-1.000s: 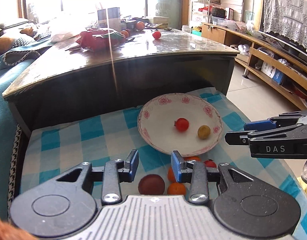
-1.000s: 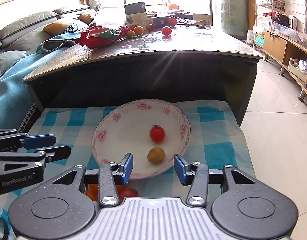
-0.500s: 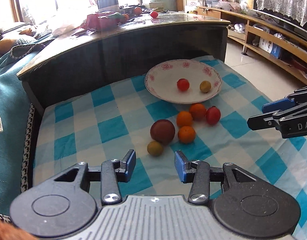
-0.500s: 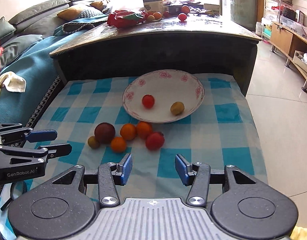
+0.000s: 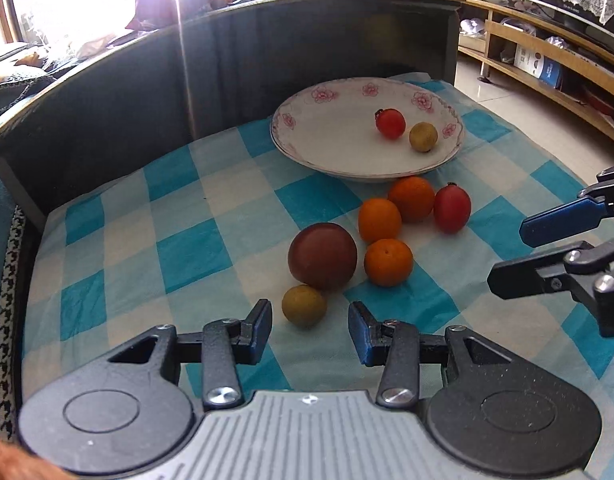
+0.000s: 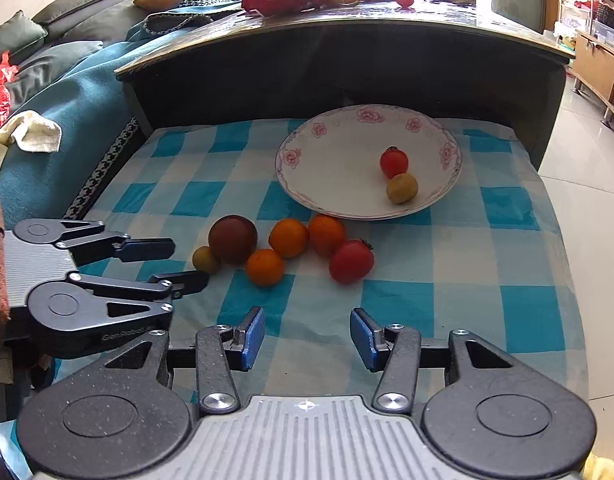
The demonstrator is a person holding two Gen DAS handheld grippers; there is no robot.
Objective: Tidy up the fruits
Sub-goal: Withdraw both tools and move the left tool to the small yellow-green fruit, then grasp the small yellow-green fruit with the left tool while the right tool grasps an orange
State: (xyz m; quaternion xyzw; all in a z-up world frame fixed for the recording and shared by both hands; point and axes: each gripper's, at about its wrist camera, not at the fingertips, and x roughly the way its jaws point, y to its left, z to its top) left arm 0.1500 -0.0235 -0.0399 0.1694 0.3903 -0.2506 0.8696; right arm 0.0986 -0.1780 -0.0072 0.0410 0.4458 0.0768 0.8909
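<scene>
A flowered white plate [image 5: 291, 136] [image 6: 291, 184] holds a small red tomato [image 5: 391, 123] and a yellow-green fruit [image 5: 423, 137]. In front of it on the checked cloth lie a dark red fruit [image 5: 322, 255], three oranges [image 5: 379, 220], a red tomato [image 5: 451, 208] [image 6: 351, 261] and a small yellow-green fruit [image 5: 304, 306] [image 6: 205, 259]. My left gripper [image 5: 310, 328] [image 6: 187, 264] is open, with that small fruit just ahead of its tips and untouched. My right gripper [image 6: 307, 332] [image 5: 509, 256] is open and empty, short of the red tomato.
A dark coffee table [image 5: 307, 40] walls off the far side, with more fruit and a red bag on top. A teal-covered sofa with a white rag [image 6: 35, 132] lies left. Tiled floor and a wooden shelf unit [image 5: 547, 56] lie right.
Both grippers drew back from the plate and sank toward the cloth, bringing the loose fruits into view. The left jaws stand slightly wider, now close to the small yellow-green fruit.
</scene>
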